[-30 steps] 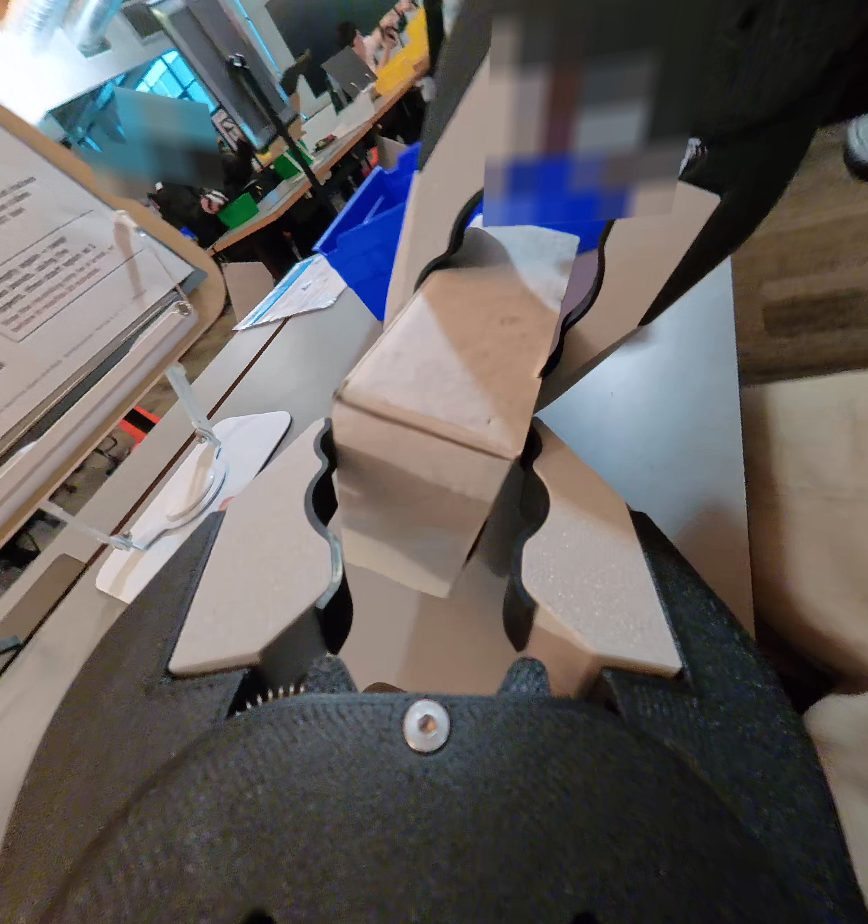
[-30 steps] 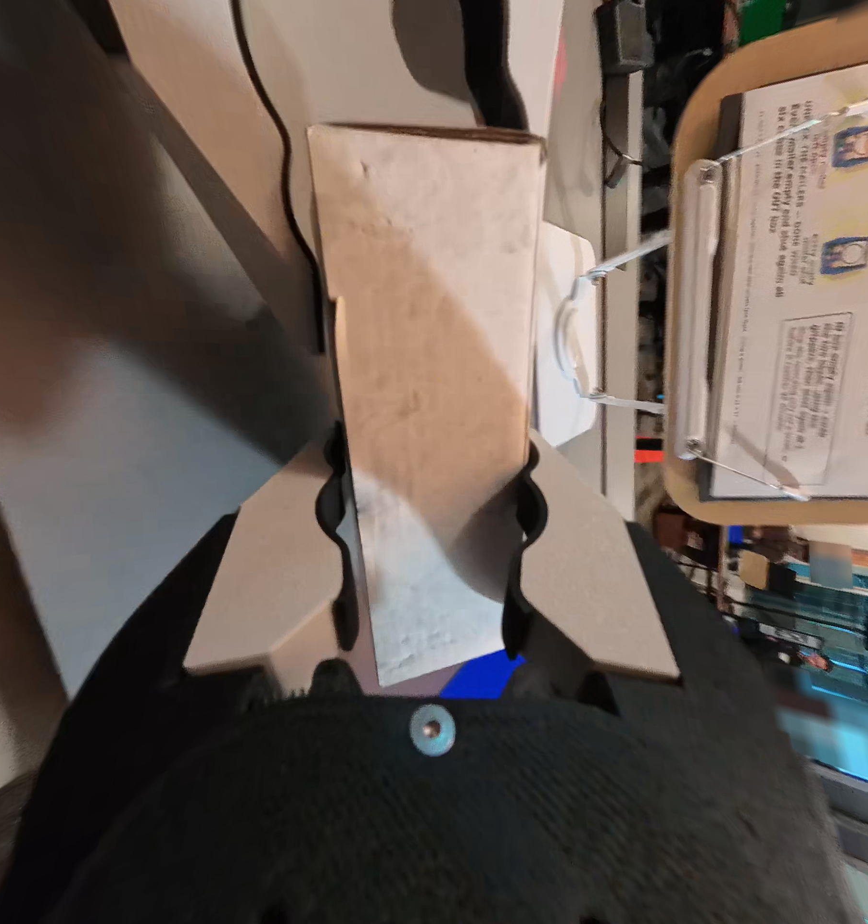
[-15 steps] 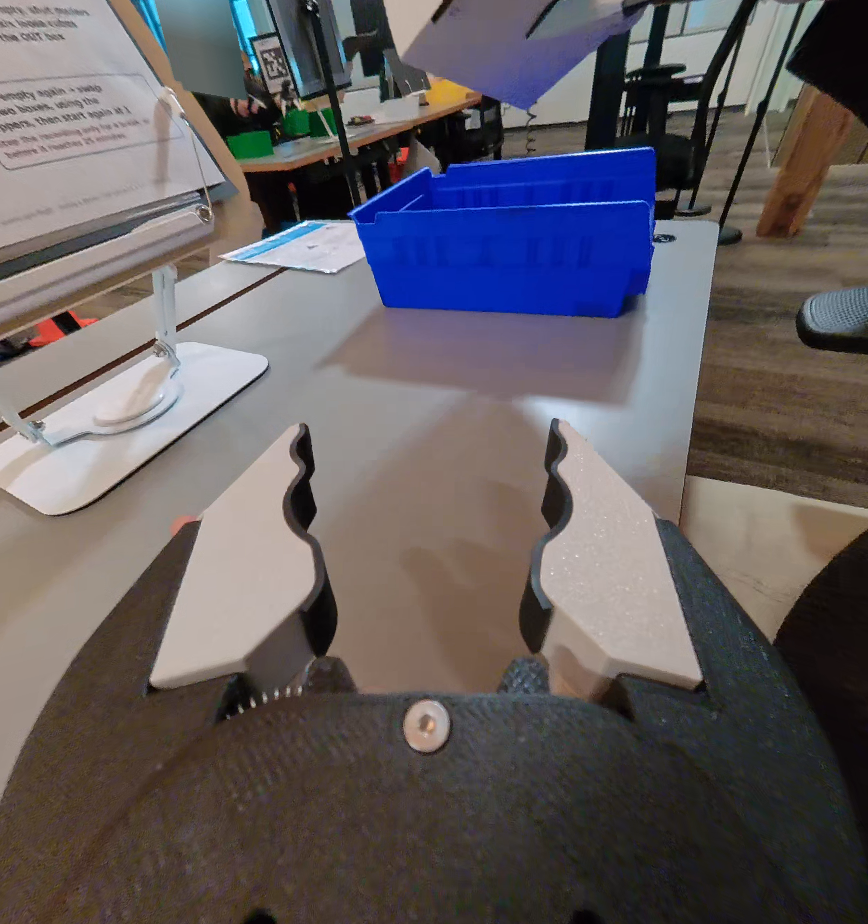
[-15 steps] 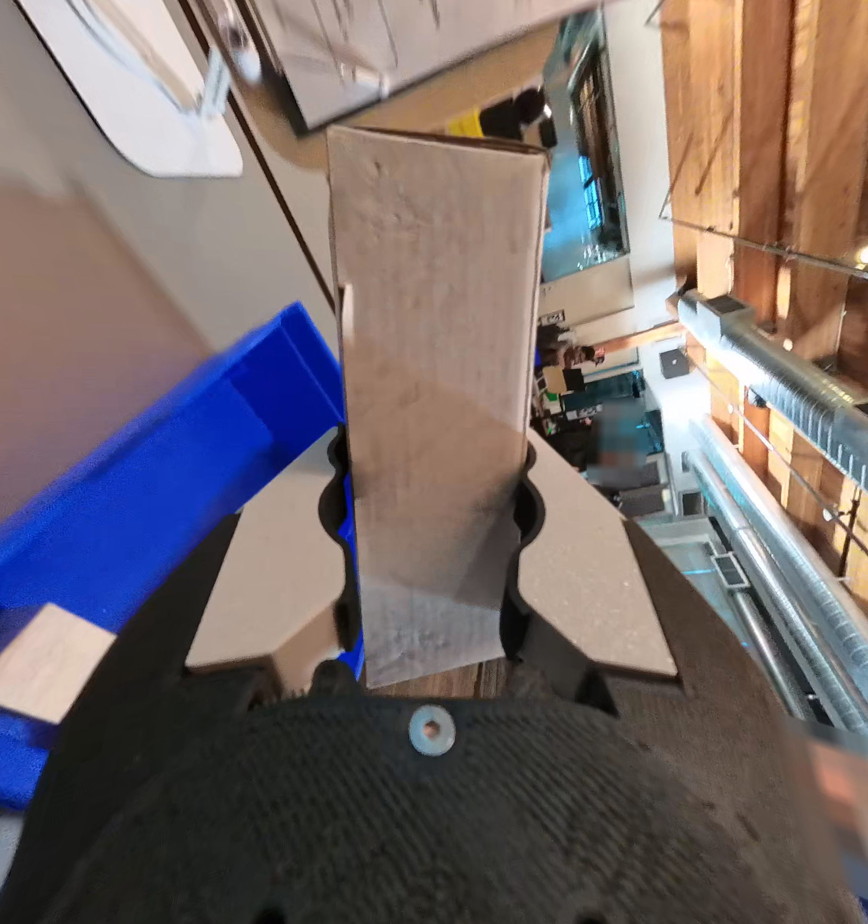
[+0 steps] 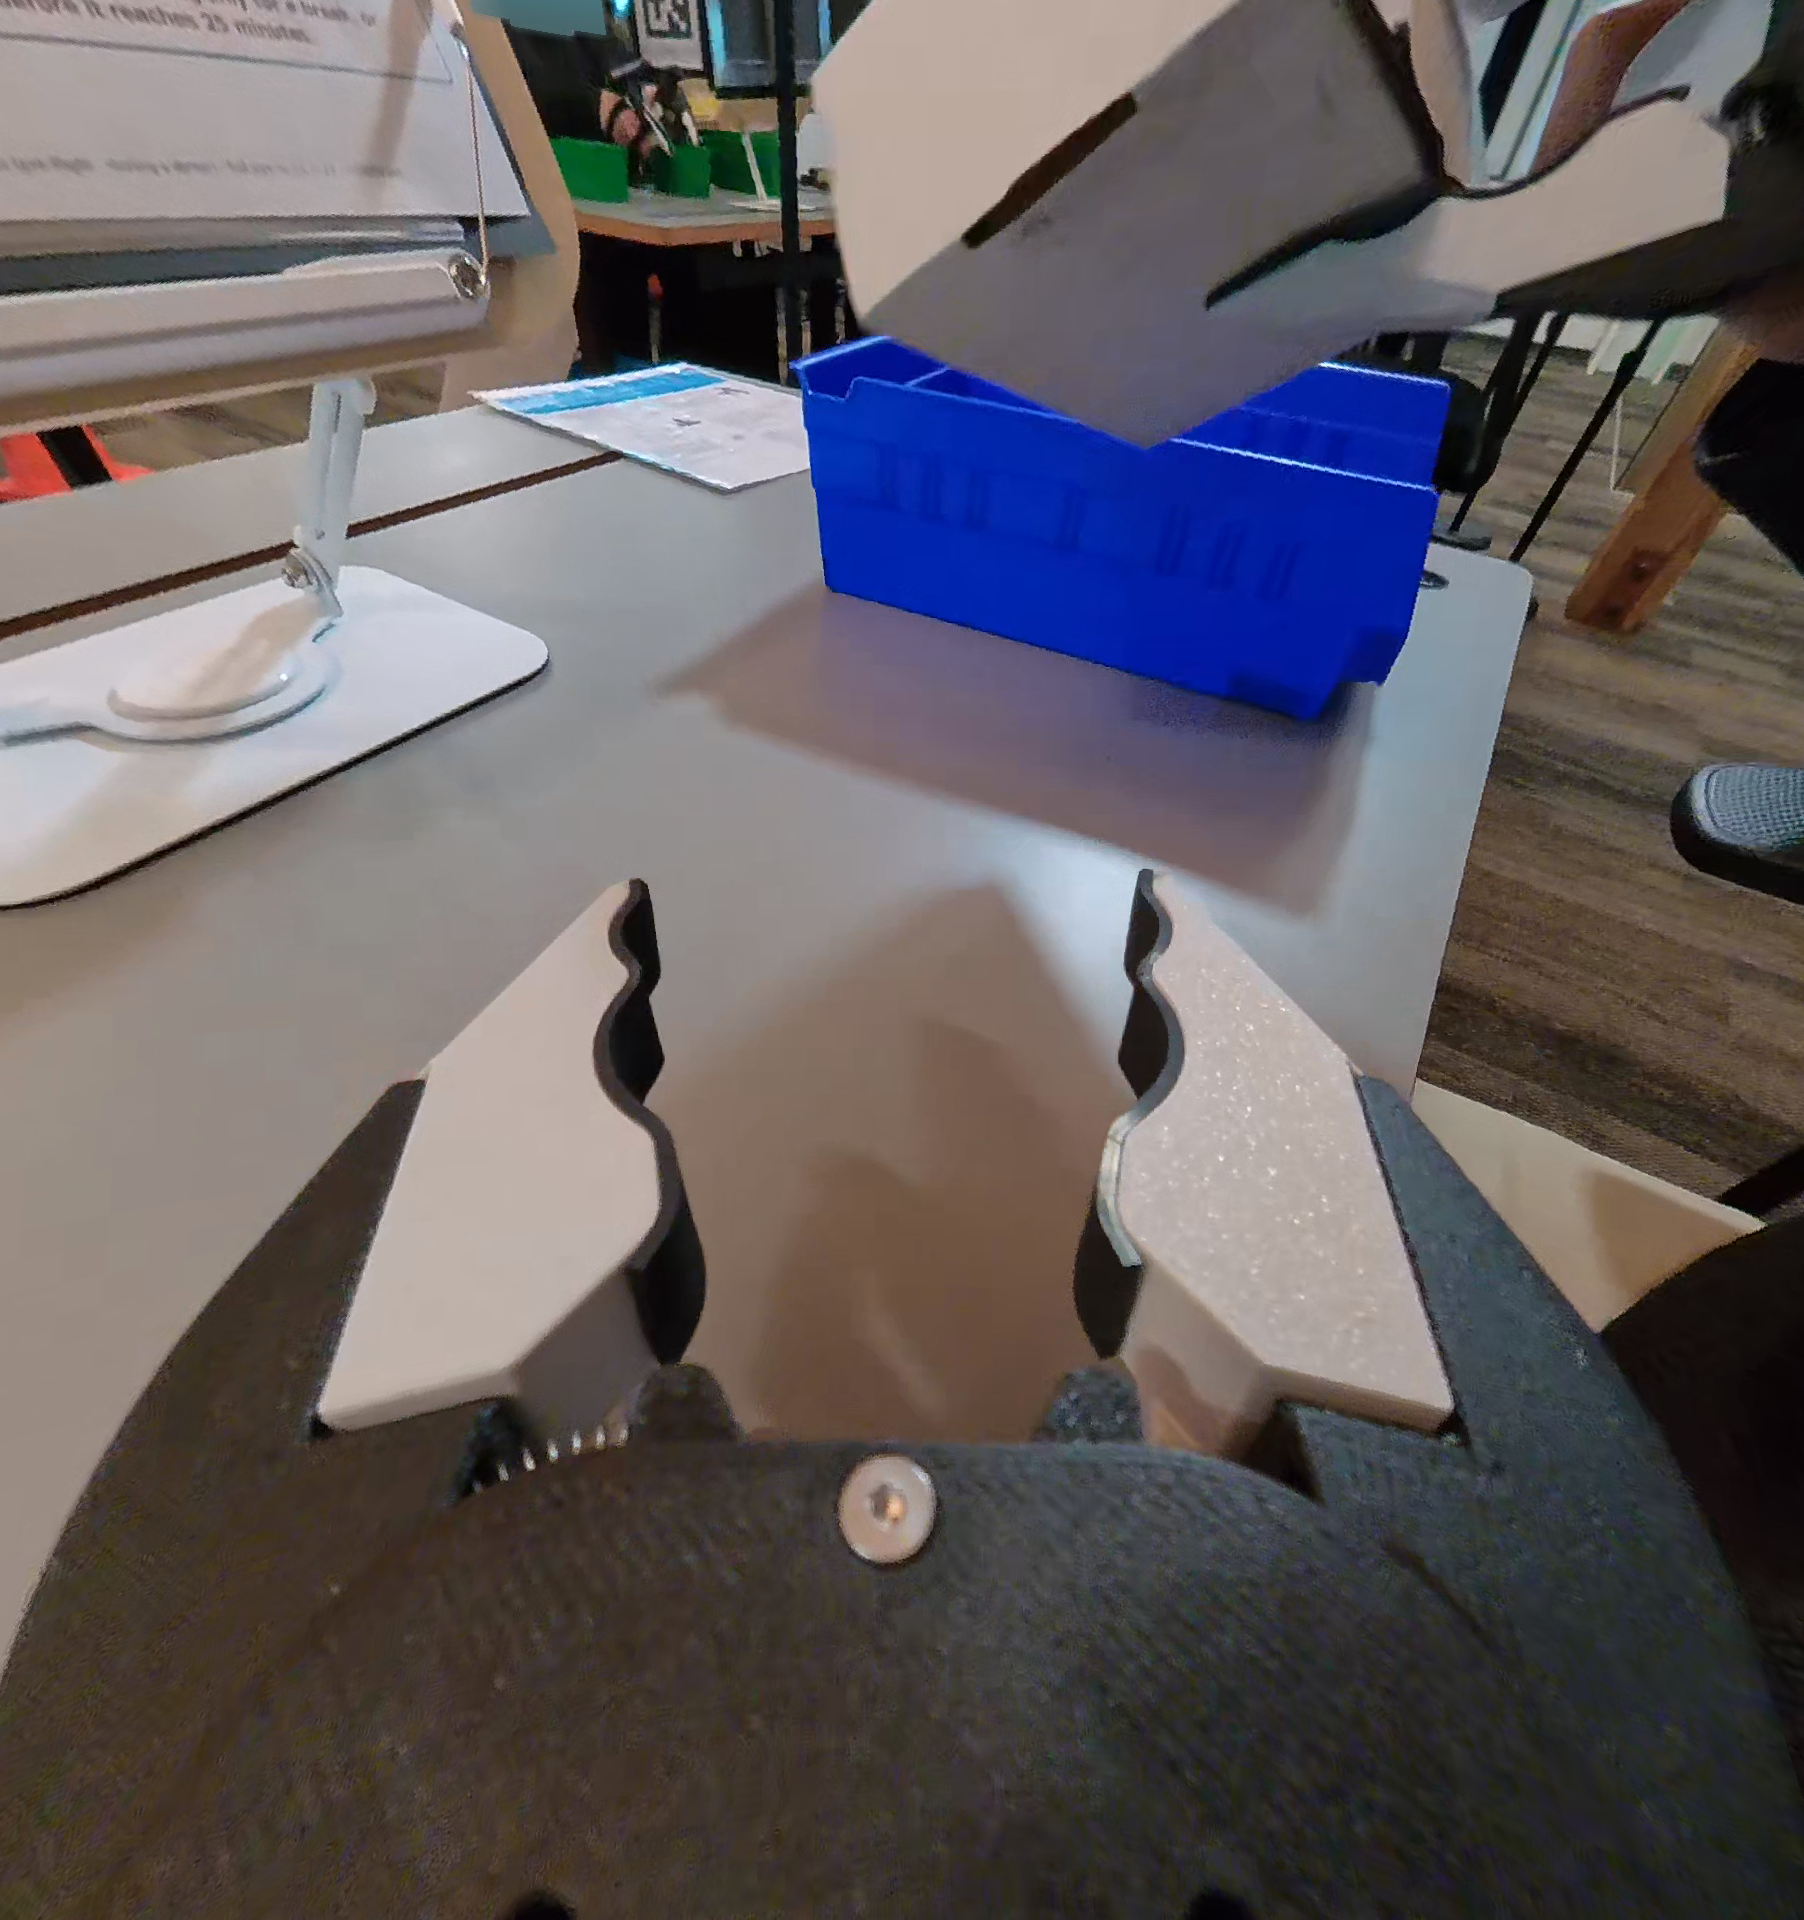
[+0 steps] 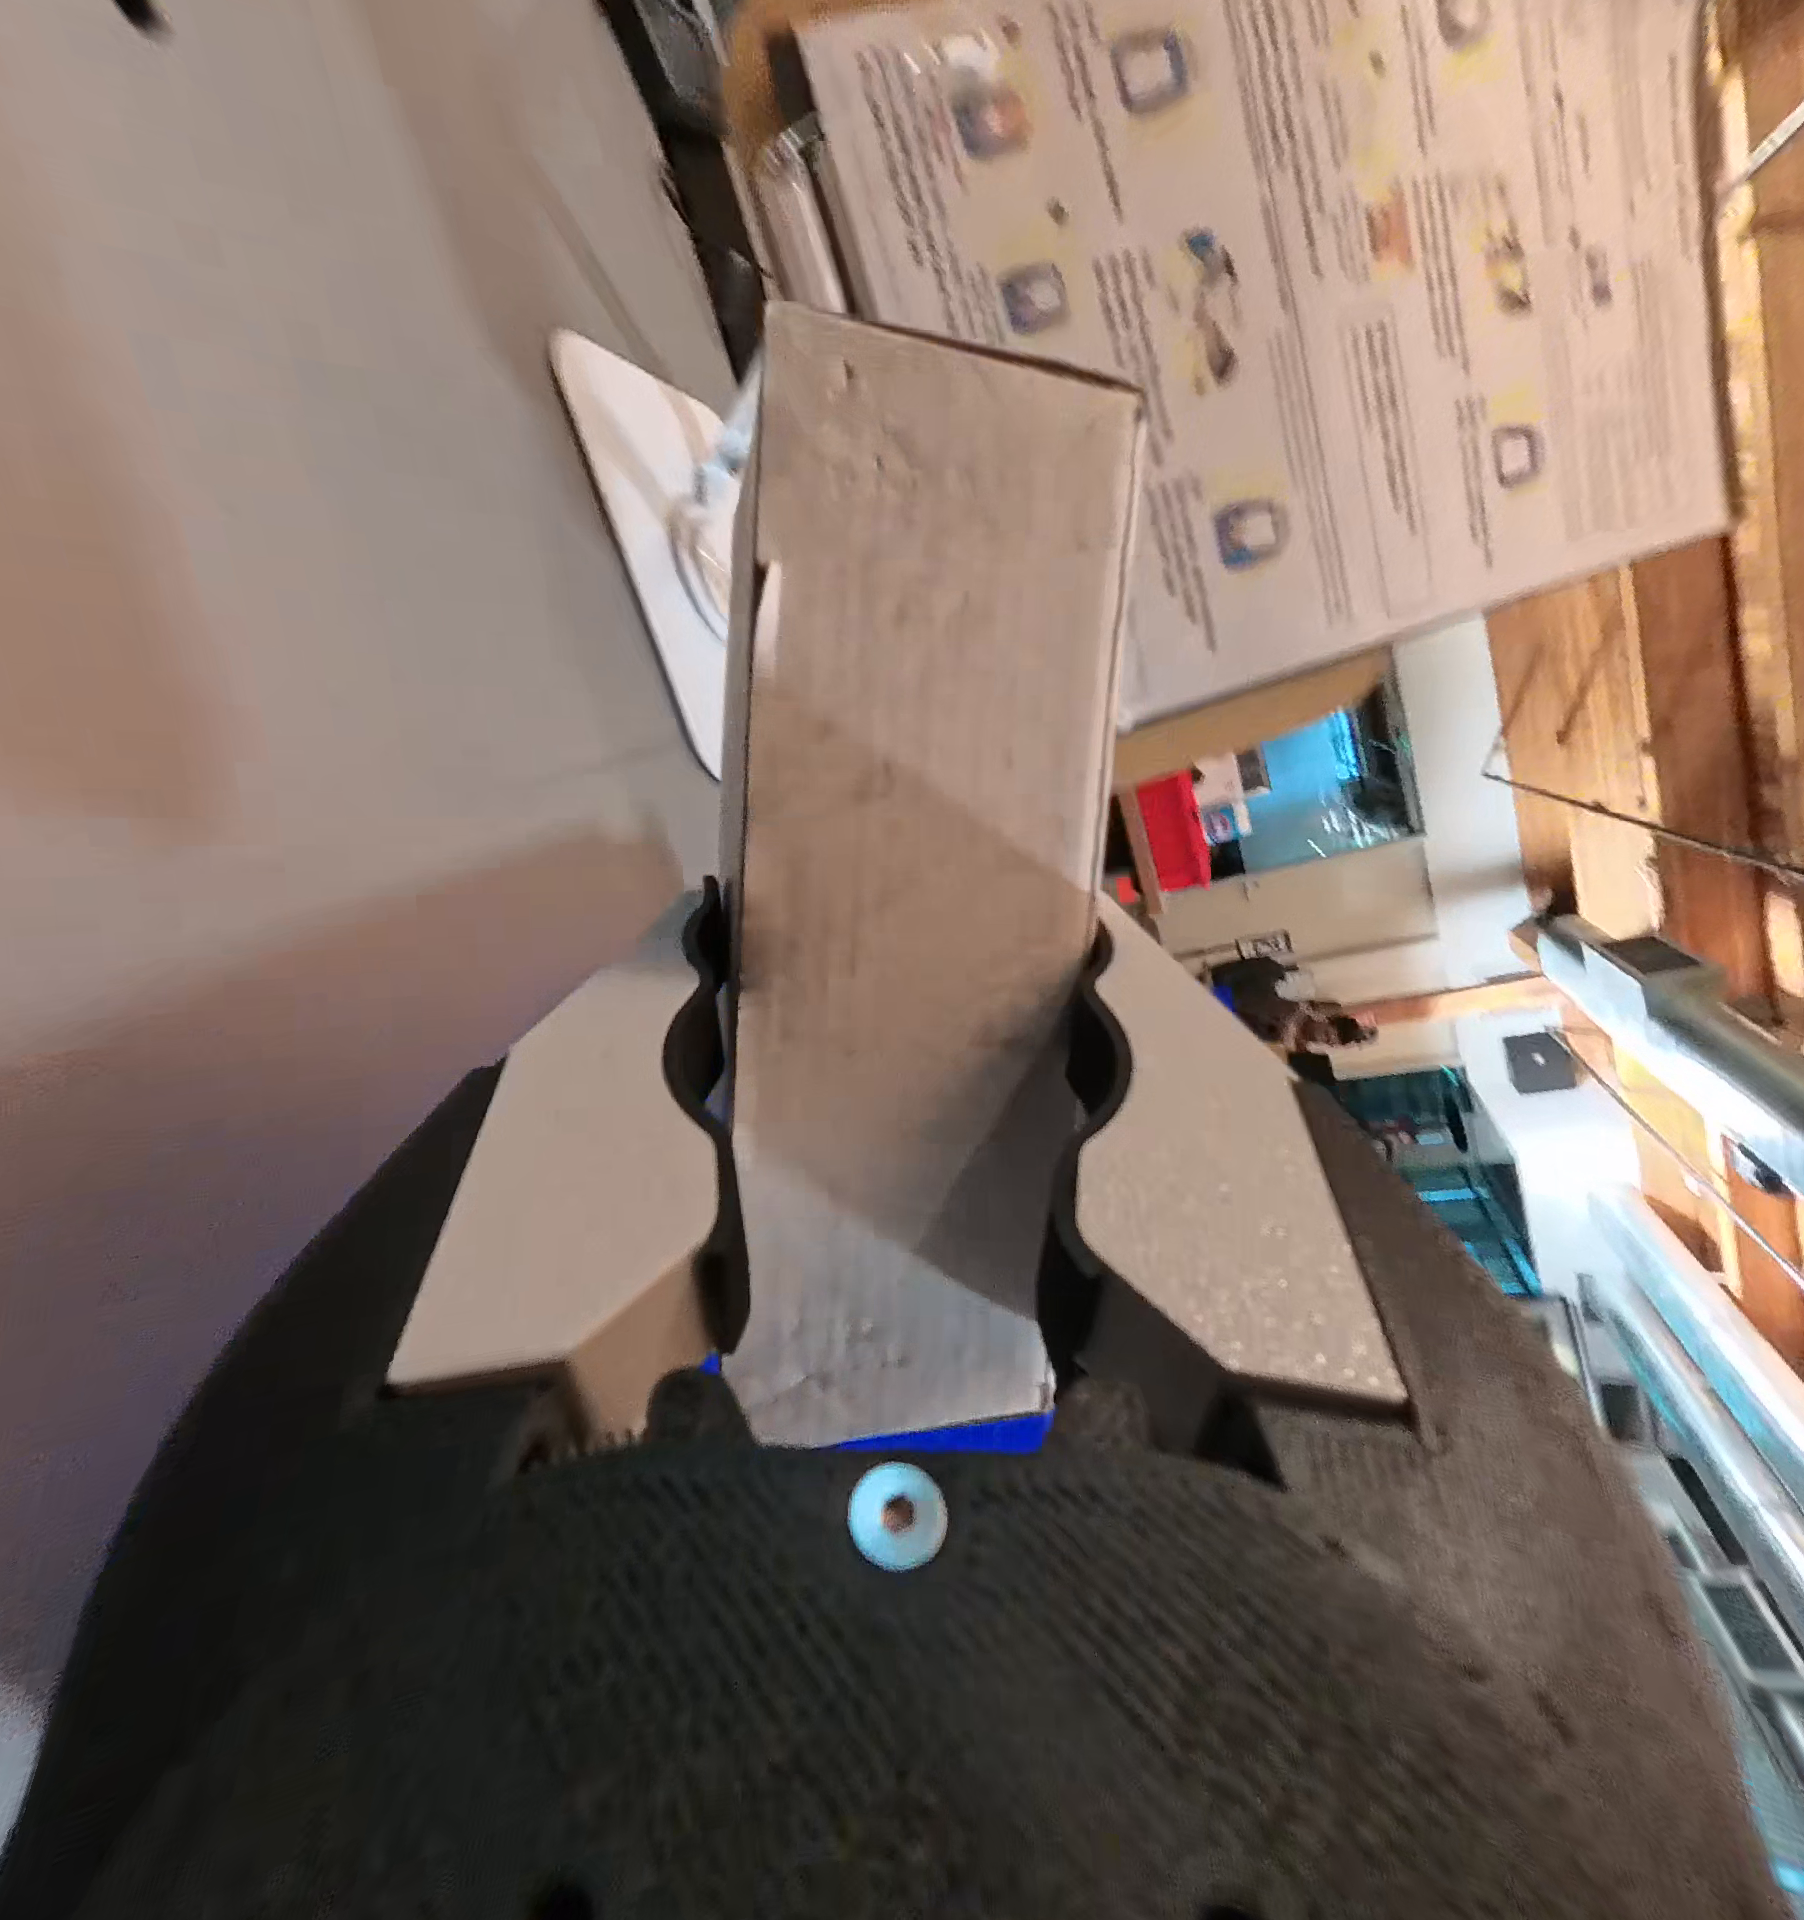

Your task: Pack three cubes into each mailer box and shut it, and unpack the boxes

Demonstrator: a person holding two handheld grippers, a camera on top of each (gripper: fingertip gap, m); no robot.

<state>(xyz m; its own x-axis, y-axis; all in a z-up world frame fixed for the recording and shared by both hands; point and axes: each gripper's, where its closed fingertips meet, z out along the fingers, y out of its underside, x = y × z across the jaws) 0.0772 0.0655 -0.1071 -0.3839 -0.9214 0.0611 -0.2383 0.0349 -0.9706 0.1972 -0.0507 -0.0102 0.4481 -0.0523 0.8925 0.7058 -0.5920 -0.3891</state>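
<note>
Box [image 5: 1116,208]: aloft, tilted over blue bin [image 5: 1116,540], clenched by right fingers [image 6: 1230,1195].
Left fingers [image 5: 524,1164]: spread, empty, above counter [image 5: 462,831].
Risk: narrow end-grip; box may pivot, slip, or spill.

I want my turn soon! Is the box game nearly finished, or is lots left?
Hard to say. In hand: the right gripper has its jaws shut on a mailer box, held tilted in the air above the blue bin. The left gripper is open and empty over the table. No cubes show, so what's done and what's left is unclear.
</note>
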